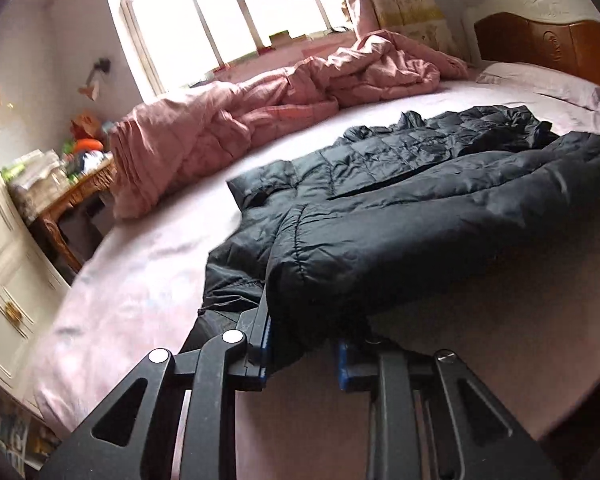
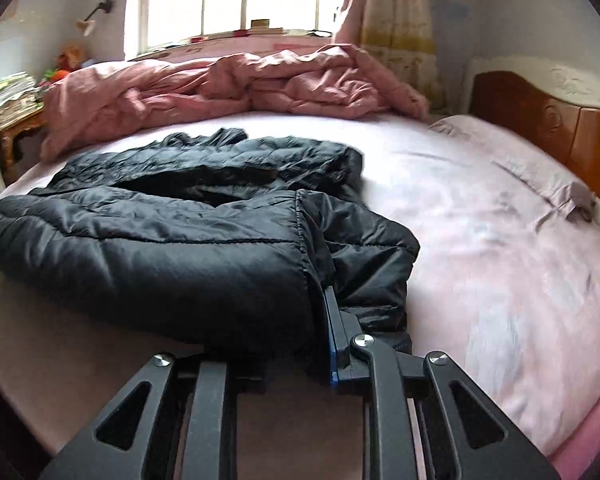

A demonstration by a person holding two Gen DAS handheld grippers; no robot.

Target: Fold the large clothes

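Jacket (image 1: pixel 380 216) edge in both grippers; wardrobe (image 1: pixel 0 240) only left view.

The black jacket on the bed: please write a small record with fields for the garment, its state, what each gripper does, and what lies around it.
garment: black jacket, padded, quilted lining
state: lying on bed sheet, near half folded over
left gripper: shut on the jacket's near edge
right gripper: shut on the jacket's near edge
behind: crumpled pink duvet, window
right side: pillow, wooden headboard
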